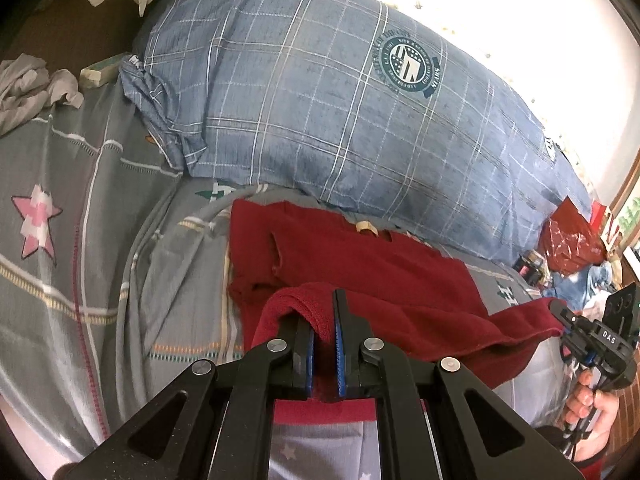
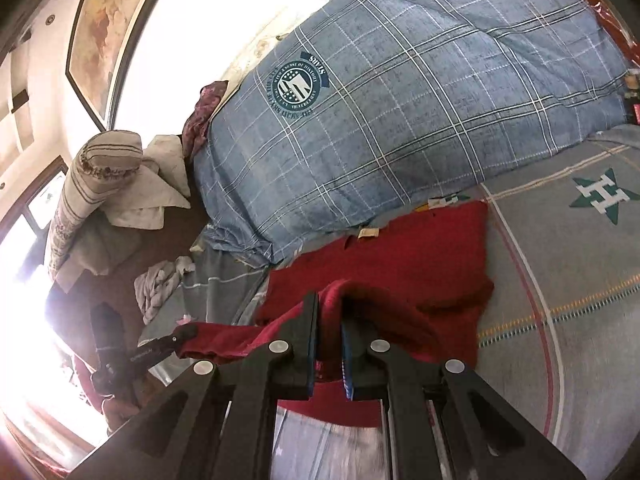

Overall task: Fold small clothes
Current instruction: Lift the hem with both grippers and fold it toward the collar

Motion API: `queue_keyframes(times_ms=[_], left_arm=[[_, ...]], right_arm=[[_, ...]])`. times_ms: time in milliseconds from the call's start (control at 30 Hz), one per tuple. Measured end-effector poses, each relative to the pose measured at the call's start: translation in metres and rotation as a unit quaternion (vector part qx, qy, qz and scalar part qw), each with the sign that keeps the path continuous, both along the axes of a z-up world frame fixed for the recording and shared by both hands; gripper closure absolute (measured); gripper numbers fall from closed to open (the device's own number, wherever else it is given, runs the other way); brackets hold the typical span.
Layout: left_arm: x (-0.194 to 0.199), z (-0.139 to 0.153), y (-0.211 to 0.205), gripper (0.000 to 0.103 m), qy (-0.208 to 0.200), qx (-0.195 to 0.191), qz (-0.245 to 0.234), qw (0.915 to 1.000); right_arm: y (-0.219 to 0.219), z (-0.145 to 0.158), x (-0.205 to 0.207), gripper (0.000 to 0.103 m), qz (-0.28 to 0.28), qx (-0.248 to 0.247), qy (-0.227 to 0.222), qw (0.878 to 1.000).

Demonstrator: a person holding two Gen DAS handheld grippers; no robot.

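Note:
A small dark red garment (image 1: 360, 264) lies on the grey patterned bedsheet (image 1: 80, 240), its cream neck label toward the blue quilt. My left gripper (image 1: 322, 312) is shut on the garment's near hem, lifted above the bed. My right gripper (image 2: 330, 312) is shut on the same hem at the other corner. The red garment (image 2: 400, 256) sags between the two grips. Each gripper shows in the other's view: the right gripper (image 1: 560, 314) at the far right, the left gripper (image 2: 186, 332) at the lower left.
A big blue plaid quilt (image 1: 320, 100) is bunched just behind the garment. A crumpled grey cloth (image 1: 28, 88) lies at the bed's far left. A red plastic bag (image 1: 572, 236) and clutter sit at the right. Pillows (image 2: 92, 184) are stacked beyond.

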State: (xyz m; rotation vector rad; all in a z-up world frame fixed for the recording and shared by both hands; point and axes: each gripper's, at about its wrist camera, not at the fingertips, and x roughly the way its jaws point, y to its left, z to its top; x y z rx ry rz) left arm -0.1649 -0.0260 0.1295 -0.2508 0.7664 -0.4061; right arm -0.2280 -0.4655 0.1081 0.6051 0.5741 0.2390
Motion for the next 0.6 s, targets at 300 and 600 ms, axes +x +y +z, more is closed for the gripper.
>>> queue_keyframes(times_ms=[300, 600], left_arm=[[0.033, 0.000, -0.015, 0.096, -0.003, 0.010, 0.004, 0.9999], [0.068, -0.003, -0.031, 0.096, -0.002, 0.013, 0.017, 0.9998]], right_arm=[[-0.010, -0.004, 0.032, 0.094, -0.017, -0.006, 0.014, 1.000], [-0.017, -0.003, 0.062, 0.094, -0.020, -0.014, 0.020, 0.999]])
